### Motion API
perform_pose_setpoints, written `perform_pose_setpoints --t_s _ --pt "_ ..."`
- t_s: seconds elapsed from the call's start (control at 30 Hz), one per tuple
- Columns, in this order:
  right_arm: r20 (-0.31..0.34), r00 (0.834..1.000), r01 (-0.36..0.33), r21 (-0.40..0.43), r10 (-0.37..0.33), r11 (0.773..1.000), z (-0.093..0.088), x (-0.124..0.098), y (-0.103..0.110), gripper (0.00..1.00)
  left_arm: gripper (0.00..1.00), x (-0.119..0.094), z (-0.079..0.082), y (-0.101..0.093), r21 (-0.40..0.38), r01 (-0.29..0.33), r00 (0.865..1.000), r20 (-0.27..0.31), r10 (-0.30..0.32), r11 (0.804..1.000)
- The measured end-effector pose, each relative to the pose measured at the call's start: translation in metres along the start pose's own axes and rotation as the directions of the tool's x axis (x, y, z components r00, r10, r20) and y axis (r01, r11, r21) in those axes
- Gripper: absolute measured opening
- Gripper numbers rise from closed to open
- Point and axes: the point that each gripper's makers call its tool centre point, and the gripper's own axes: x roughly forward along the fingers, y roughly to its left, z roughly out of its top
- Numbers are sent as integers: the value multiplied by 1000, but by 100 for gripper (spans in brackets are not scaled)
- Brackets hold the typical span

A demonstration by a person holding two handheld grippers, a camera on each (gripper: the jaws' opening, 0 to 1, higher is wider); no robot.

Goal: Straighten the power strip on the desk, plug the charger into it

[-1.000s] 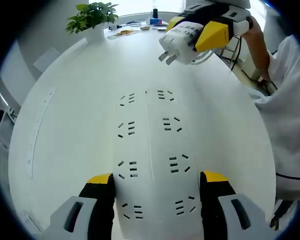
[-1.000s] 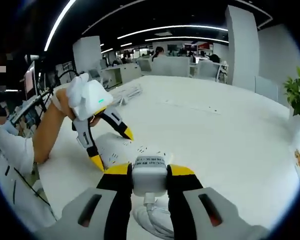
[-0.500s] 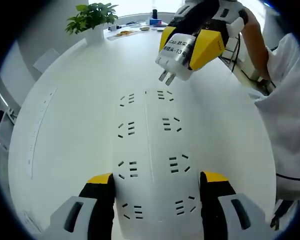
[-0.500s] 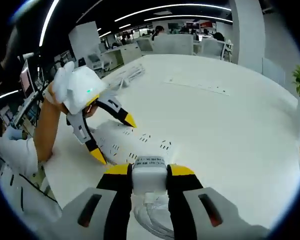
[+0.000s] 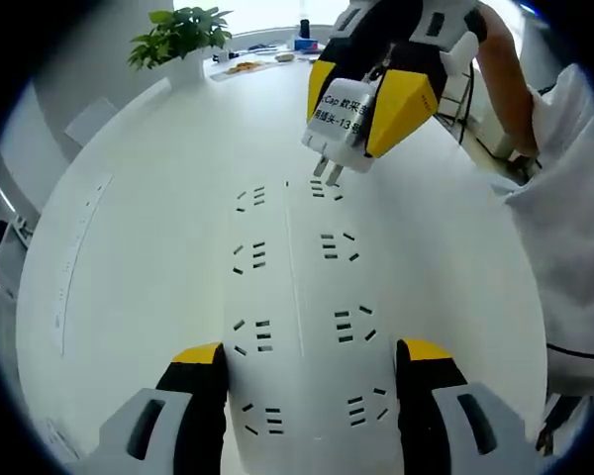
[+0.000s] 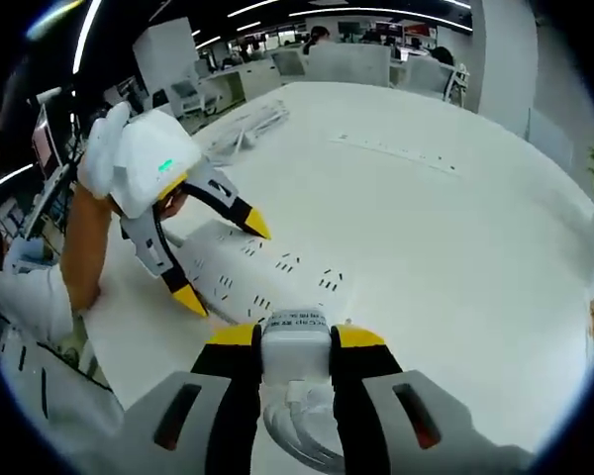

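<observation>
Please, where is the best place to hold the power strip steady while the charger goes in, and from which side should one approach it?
Probably the near end of the power strip, across its width from the end opposite the charger. The left gripper already straddles it there, a jaw beside each long edge, leaving the far sockets free for the right gripper.

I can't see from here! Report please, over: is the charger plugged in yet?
Right gripper shut on charger, prongs just above power strip. Left gripper open, straddling the strip. Not plugged yet.

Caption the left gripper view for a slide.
Right hand-held gripper lowers the charger toward the power strip, straddled by the left hand-held gripper.
</observation>
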Motion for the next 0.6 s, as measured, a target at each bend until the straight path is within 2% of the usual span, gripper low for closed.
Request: perform_pose_setpoints --t_s 0.1,0.23,0.4,0.53,0.6 --pt "-13 1000 10 -2 -10 1000 -2 3 -2 26 70 0 0 0 1 0 1000 0 0 1000" --pt "-53 998 28 41 -26 999 -7 7 -6 26 70 1 1 0 4 2 1000 3 -2 1000" --pt "-61 997 51 48 -49 998 -5 7 -7 26 70 1 1 -1 6 2 1000 3 -2 1000" --pt "-73 992 114 115 -106 987 -5 7 -9 27 70 1 1 -1 6 3 1000 2 -3 1000" --pt "-78 989 129 79 -123 988 -5 8 -6 27 70 1 1 -1 5 2 1000 2 -2 1000"
